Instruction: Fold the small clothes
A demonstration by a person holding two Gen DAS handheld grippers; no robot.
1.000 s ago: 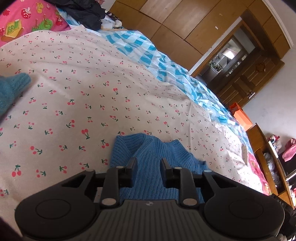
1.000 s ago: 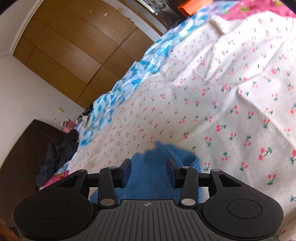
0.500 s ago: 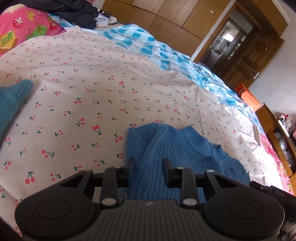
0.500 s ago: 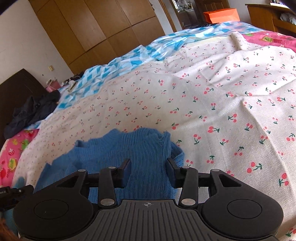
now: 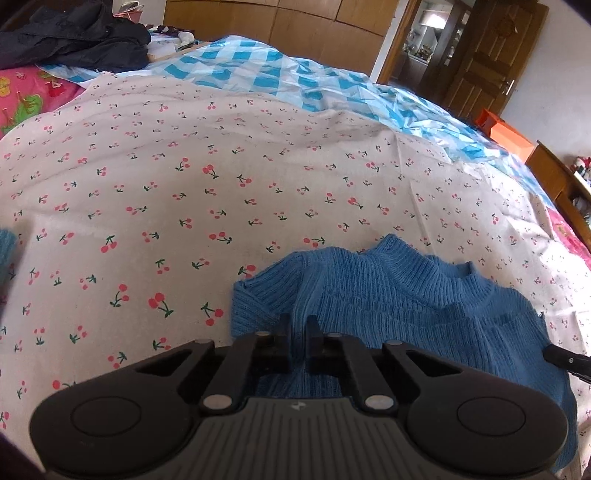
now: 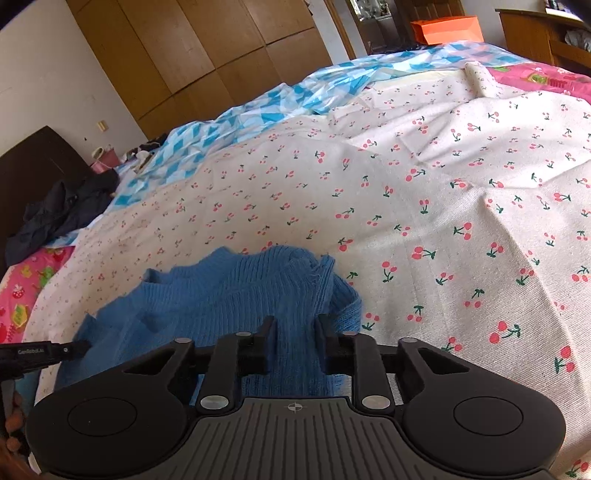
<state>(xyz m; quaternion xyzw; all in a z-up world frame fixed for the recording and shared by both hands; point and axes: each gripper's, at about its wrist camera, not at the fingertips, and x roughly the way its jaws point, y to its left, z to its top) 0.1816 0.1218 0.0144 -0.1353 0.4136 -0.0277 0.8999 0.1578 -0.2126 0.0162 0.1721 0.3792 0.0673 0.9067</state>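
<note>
A blue knit sweater (image 5: 406, 306) lies on a cherry-print sheet (image 5: 221, 184), collar away from me. My left gripper (image 5: 299, 326) is at the sweater's left edge, its jaws closing tight on a pinch of the knit, with only a thin fold between the pads. In the right wrist view the same sweater (image 6: 221, 291) is bunched at its right side. My right gripper (image 6: 295, 328) is closing there, and a ridge of fabric fills the gap between its fingers. Each view catches the tip of the other gripper at the sweater's far edge.
A teal knit piece (image 5: 5, 247) pokes in at the left edge. Dark clothes (image 5: 74, 37) are piled by the headboard, beside a blue checked quilt (image 5: 295, 81). An orange box (image 6: 447, 27) and wooden furniture stand beyond the bed. The sheet (image 6: 443, 221) stretches out to the right.
Both grippers rolled to level and their jaws narrowed onto the sweater. The left one shifted along the sweater's edge. The sweater now lies spread wider between the two.
</note>
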